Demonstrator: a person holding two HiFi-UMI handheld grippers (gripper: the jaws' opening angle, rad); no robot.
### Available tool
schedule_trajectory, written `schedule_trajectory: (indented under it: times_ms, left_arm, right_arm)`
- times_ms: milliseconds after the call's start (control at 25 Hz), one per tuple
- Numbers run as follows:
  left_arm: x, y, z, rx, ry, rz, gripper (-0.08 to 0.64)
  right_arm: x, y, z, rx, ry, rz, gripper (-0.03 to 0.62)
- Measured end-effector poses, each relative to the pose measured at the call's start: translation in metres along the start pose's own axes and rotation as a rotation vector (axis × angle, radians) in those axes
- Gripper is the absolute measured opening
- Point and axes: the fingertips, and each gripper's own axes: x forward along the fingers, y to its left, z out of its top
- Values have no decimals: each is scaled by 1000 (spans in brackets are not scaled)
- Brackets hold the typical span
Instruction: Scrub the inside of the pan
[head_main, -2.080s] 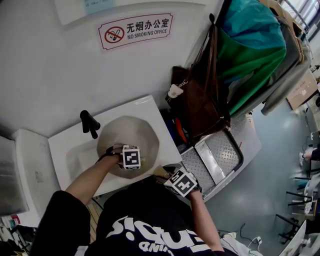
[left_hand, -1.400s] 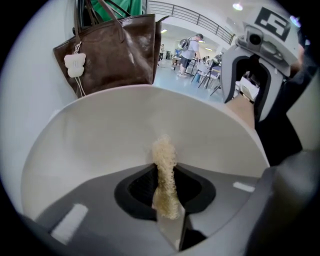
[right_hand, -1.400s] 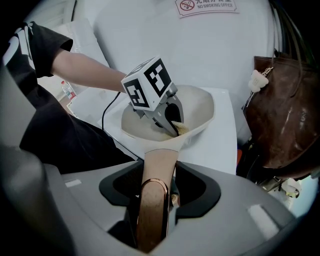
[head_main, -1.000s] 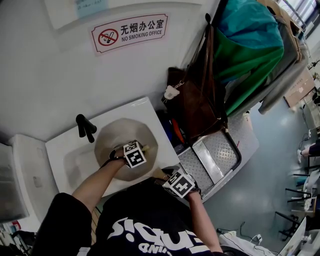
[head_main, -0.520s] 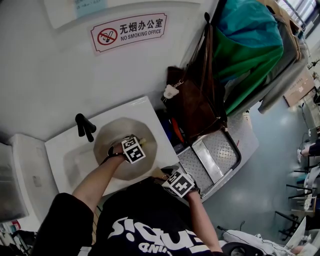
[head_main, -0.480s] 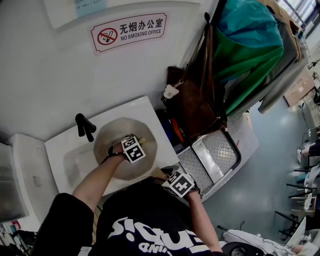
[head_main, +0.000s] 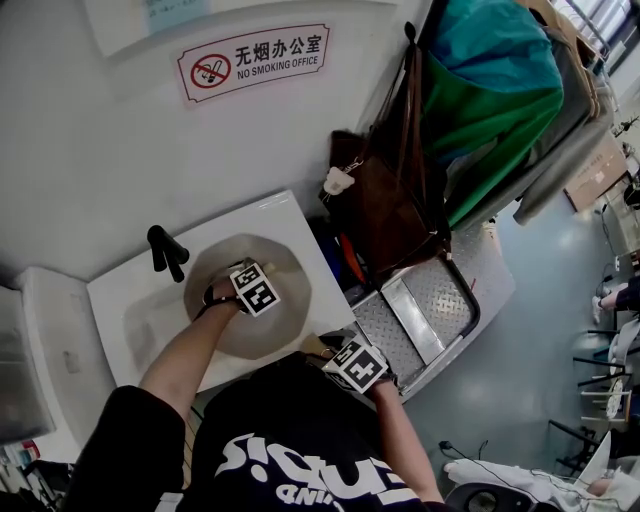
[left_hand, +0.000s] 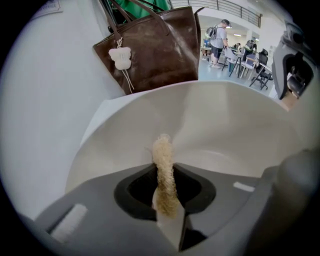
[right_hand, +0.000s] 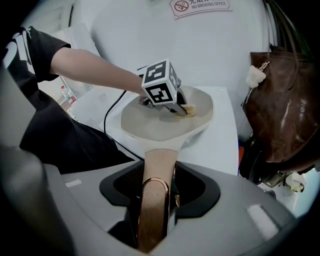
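Observation:
A cream pan (head_main: 285, 300) sits over the white sink (head_main: 300, 215), and I see its smooth inside (left_hand: 230, 125) up close in the left gripper view. My left gripper (left_hand: 165, 172) is shut on a tan loofah scrubber (left_hand: 162, 150), whose tip sticks out against the pan's inner wall. Its marker cube (head_main: 255, 288) hovers over the middle of the pan. My right gripper (right_hand: 159, 171) is shut on the pan's copper-coloured handle (right_hand: 154, 200) at the near edge. In the right gripper view the left gripper's cube (right_hand: 161, 87) and the scrubber (right_hand: 188, 111) are inside the pan (right_hand: 150, 127).
A black faucet (head_main: 165, 250) stands at the sink's far left. A brown bag (head_main: 385, 200) with a pale charm hangs right of the sink against coats. A metal step platform (head_main: 430, 315) lies on the floor to the right. The wall behind carries a no-smoking sign (head_main: 255, 60).
My left gripper has slid with the scrubber across the pan, away from the handle side toward the far left rim. The right gripper on the handle has kept still.

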Motion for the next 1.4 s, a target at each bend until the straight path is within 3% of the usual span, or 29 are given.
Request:
schedule_trajectory:
  times_ms: [200, 440, 1400]
  left_arm:
    - [-2, 13, -16, 1, 45, 32, 67]
    - [-8, 16, -32, 7, 80, 19, 67]
    - [-39, -79, -39, 84, 94, -286, 67]
  right_arm:
    - [-1, -2, 0, 1, 3, -3, 201]
    - [0, -2, 0, 3, 4, -1, 201]
    - [-1, -1, 1, -8, 5, 1, 202]
